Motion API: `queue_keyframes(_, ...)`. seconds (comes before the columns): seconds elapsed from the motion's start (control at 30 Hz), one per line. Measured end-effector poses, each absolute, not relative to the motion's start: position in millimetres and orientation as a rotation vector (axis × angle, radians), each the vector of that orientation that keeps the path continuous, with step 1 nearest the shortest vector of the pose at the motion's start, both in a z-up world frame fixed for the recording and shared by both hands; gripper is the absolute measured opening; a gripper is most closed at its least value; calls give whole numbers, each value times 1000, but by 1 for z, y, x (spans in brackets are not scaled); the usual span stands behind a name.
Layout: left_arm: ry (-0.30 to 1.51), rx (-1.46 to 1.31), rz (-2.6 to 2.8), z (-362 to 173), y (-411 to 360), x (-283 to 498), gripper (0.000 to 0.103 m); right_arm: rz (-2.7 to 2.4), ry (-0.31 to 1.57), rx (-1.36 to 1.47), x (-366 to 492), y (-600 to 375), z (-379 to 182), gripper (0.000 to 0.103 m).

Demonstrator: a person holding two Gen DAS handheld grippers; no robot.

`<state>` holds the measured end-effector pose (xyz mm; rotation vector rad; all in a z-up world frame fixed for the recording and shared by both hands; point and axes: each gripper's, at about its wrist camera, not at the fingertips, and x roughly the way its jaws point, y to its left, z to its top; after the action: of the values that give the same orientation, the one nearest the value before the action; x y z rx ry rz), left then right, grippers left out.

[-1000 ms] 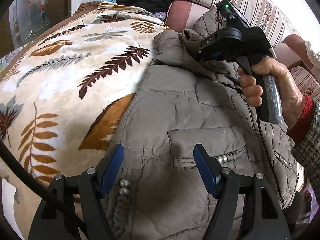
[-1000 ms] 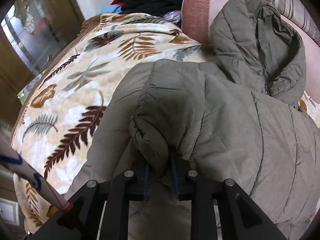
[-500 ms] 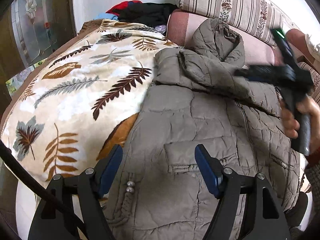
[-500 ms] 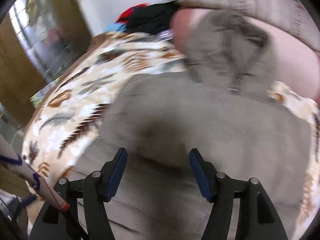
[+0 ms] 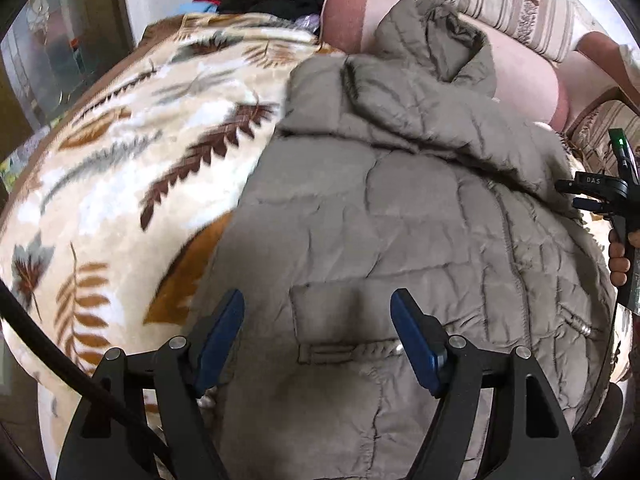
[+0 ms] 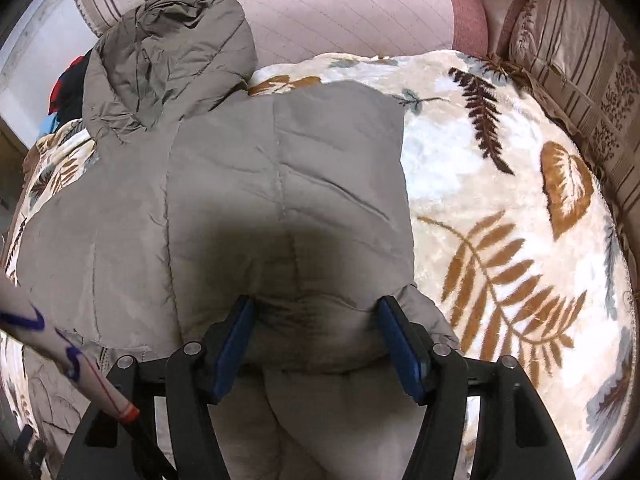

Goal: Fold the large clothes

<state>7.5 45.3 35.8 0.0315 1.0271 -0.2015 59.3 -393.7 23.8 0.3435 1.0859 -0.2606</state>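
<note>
— Jacket (image 5: pixel 400 208): where is it?
— Spread on the leaf blanket (image 5: pixel 120 184), hood (image 6: pixel 168 52) against the sofa (image 6: pixel 352 12).
— Your grippers?
— Left gripper (image 5: pixel 318 332) gapes above the pocket, empty. Right gripper (image 6: pixel 316 340) stands wide, padding bulging between its jaws, ungripped.
— Any writing?
— "DAS" on the right one

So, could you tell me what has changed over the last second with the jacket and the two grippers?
The right gripper let go of the sleeve fold it pinched and swung away to the jacket's far edge, jaws open. The left gripper stayed open over the pocket; the jacket stayed on the leaf blanket.
</note>
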Motion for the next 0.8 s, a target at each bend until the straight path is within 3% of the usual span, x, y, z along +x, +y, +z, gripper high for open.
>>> queue_keyframes(0.27,969,9,-261,47,28,53,75,-81,979,370,83,-352,108,70)
queue_keyframes(0.57,931,-49,-309,24,26,111,75,-97,1017,356,217,-299,121,71)
queue_keyframes(0.8,941,-109,-344,2,50,130,75,-128,938,435,348,-278,146,88)
